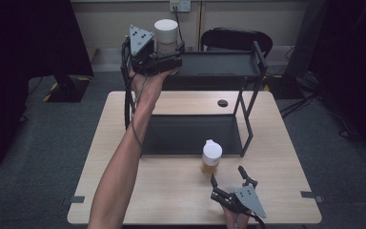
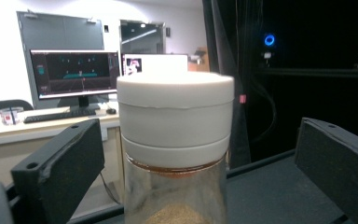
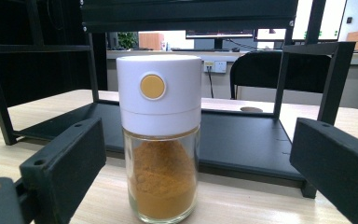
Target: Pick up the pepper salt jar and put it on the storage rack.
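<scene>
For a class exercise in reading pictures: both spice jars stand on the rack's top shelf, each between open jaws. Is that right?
Not quite. One spice jar stands on the rack's top shelf; the other jar stands on the table in front of the rack, as the high view shows. Both are between open jaws.

The left arm stretches far forward and up, its left tool (image 1: 164, 52) raised past the worktop's far edge, jaws spread wide. The right tool (image 1: 228, 179) sits low near the worktop's near edge, jaws apart, pointing forward.
</scene>
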The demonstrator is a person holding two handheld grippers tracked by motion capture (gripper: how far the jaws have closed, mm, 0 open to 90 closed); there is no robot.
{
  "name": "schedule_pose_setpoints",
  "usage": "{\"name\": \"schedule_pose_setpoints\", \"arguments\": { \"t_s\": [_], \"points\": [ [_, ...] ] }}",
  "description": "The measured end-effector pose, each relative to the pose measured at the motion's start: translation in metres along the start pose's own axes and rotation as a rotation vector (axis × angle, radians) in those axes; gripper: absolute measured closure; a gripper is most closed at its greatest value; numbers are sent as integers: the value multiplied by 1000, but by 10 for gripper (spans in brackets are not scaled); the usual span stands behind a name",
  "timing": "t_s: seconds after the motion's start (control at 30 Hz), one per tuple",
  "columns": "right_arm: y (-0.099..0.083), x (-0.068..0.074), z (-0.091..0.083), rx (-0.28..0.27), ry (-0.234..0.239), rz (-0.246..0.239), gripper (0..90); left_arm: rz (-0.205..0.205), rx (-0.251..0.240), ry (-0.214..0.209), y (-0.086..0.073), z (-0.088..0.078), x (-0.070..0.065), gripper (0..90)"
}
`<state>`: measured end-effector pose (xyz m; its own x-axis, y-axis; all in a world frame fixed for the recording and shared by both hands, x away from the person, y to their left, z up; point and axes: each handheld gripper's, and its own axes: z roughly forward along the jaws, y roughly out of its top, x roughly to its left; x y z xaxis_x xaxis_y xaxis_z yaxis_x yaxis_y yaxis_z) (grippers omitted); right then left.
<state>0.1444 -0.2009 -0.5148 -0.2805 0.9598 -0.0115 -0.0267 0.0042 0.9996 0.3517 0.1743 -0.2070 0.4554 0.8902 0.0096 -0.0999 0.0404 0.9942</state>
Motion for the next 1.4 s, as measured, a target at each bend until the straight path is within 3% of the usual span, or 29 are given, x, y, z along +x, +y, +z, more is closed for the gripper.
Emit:
{"name": "schedule_pose_setpoints", "arguments": {
  "t_s": [0.33,0.47,0.8,0.97,1.17,1.4],
  "points": [
    [0,0,0,0,0,-1,22,5,-13,9,-3,-30,-8,2],
    [0,0,0,0,0,-1,22,-32,-9,-22,-5,-41,-7,2],
    [0,0,0,1,1,0,22,-19,-53,-72,-32,-73,-18,2],
    [0,0,0,1,1,0,22,2,-44,-72,-43,-82,-23,2],
    [0,0,0,1,1,0,23,-25,-49,-72,-58,-98,-21,0],
    [0,0,0,1,1,0,23,-9,-56,-76,-68,-120,-16,2]
  ]
}}
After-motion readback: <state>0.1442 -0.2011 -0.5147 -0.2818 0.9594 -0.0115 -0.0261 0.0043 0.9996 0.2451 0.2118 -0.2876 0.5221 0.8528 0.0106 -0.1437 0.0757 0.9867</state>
